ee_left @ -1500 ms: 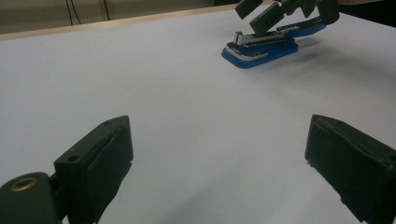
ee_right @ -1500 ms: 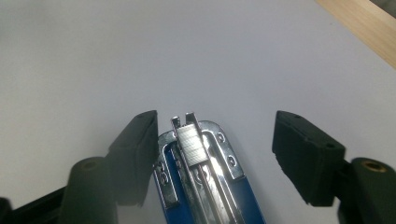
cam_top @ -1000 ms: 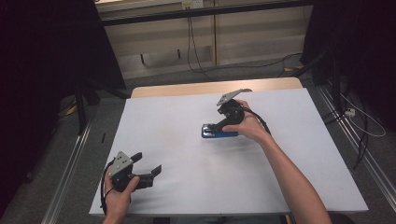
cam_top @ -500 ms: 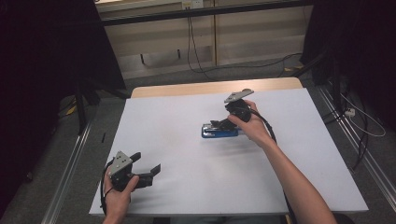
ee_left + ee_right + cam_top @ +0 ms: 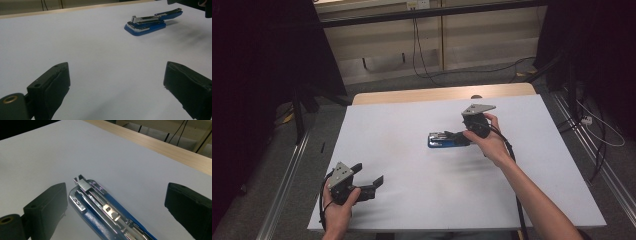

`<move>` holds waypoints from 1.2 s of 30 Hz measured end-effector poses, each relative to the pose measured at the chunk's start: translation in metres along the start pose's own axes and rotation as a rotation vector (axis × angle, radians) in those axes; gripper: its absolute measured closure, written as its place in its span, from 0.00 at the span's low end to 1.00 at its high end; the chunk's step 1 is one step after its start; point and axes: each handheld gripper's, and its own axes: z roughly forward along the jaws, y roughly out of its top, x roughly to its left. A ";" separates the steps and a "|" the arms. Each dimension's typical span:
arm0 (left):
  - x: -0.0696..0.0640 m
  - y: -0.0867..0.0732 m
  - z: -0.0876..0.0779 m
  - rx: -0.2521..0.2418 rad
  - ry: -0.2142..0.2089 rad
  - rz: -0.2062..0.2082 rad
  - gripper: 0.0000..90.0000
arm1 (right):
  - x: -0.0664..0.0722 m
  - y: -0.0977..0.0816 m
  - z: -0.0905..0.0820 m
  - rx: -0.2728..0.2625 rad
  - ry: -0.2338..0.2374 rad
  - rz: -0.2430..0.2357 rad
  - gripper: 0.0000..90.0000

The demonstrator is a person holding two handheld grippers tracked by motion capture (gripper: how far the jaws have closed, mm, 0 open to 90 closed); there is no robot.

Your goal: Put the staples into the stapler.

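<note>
A blue and chrome stapler [image 5: 443, 141] lies flat near the middle of the white table [image 5: 412, 115]. My right gripper [image 5: 458, 137] sits at the stapler's right end, pointing left along it. In the right gripper view the stapler [image 5: 100, 207] lies low between the jaws, close to the left pad [image 5: 53, 202], and neither pad presses on it. Those jaws have just been opening and stand wide. My left gripper [image 5: 368, 175] rests open near the table's front left corner with nothing in it. From the left gripper view, the stapler [image 5: 150, 22] lies far ahead to the right.
A bare wooden strip [image 5: 437, 93] runs along the table's far edge. Cables [image 5: 427, 60] lie on the floor beyond it. Metal rails [image 5: 287, 185] flank the table on both sides, and dark curtains hang at left and right.
My right hand has drawn back to the right along the stapler and its jaws have spread. The stapler stays on the table. The left hand has kept still.
</note>
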 end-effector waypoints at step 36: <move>0.000 0.000 -0.004 -0.023 0.018 0.011 0.07 | 0.006 -0.059 -0.071 -0.113 -0.200 0.041 0.07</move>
